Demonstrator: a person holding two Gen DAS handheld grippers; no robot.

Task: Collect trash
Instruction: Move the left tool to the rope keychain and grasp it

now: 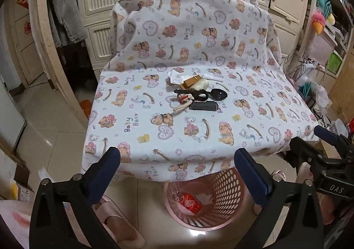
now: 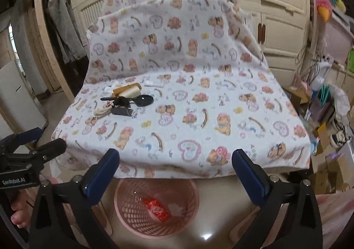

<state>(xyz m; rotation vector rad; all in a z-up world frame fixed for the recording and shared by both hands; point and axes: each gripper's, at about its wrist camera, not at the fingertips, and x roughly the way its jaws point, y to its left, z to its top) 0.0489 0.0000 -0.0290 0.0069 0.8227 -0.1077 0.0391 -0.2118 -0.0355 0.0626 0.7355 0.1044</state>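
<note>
Both hand-held grippers, left (image 1: 177, 158) and right (image 2: 176, 159), spread wide, empty. Below between the fingers: pink perforated plastic basket (image 1: 223, 184) holding red crinkled wrapper (image 1: 190, 203). Left view alone: pink slippers (image 1: 119, 222).

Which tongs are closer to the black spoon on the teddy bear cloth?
Left, but only slightly. The black spoon lies nearly straight ahead of the left tongs. From the right tongs it sits further off, ahead and to the left. Both are open, empty.

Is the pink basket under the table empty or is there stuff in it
Not empty. The pink basket stands upright and holds a red wrapper and a pale crumpled scrap.
</note>
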